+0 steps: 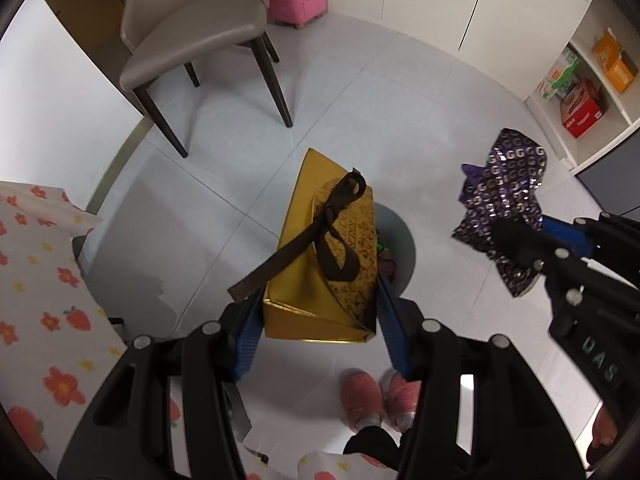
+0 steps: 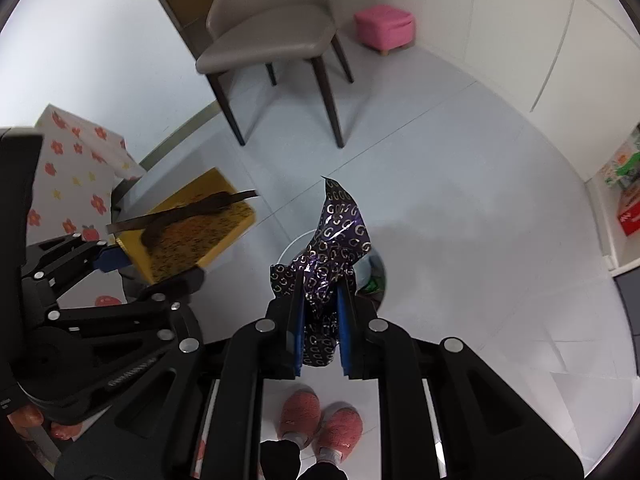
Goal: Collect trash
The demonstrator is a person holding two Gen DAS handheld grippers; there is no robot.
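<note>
Clamping the gold box by its two side walls, the left tool carries a stiff, light carton whose loose brown ribbon could snag. The right tool pinches the purple foil wrapper, thin and crinkly. Both hang over the round bin on the floor, the flowered desk and the person's pink slippers close by.

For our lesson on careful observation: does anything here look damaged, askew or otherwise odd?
Yes. The gold box clamped in the left gripper hangs tilted, its brown ribbon loose and trailing. The purple wrapper pinched in the right gripper is badly crumpled. Both hang over a bin.
</note>
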